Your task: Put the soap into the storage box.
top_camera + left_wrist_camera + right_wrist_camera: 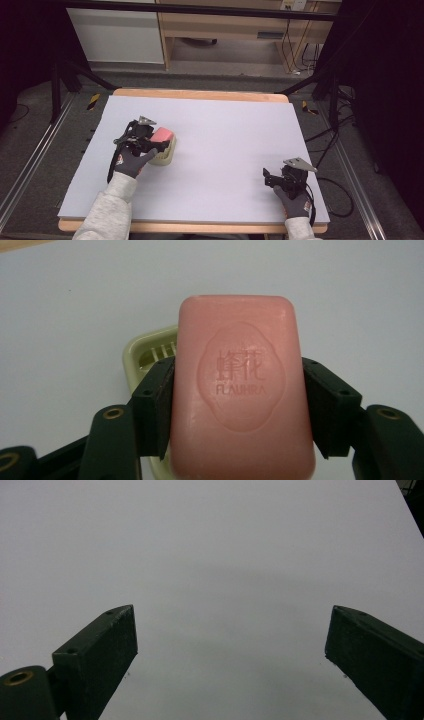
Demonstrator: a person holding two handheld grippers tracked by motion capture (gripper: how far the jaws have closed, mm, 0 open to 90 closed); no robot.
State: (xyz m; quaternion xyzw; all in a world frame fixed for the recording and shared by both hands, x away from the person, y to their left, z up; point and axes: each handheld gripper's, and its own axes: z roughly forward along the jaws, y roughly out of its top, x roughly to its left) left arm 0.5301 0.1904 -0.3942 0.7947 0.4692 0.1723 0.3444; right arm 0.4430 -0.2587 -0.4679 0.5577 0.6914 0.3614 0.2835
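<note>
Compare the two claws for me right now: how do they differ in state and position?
The left claw is shut on the pink soap bar, its jaws pressing the bar's two long sides; the right claw is open with nothing between its jaws. The left claw is over the pale soap dish at the table's left side, while the right claw sits near the front right corner. Both have black jaws and are held in gloved hands.
</note>
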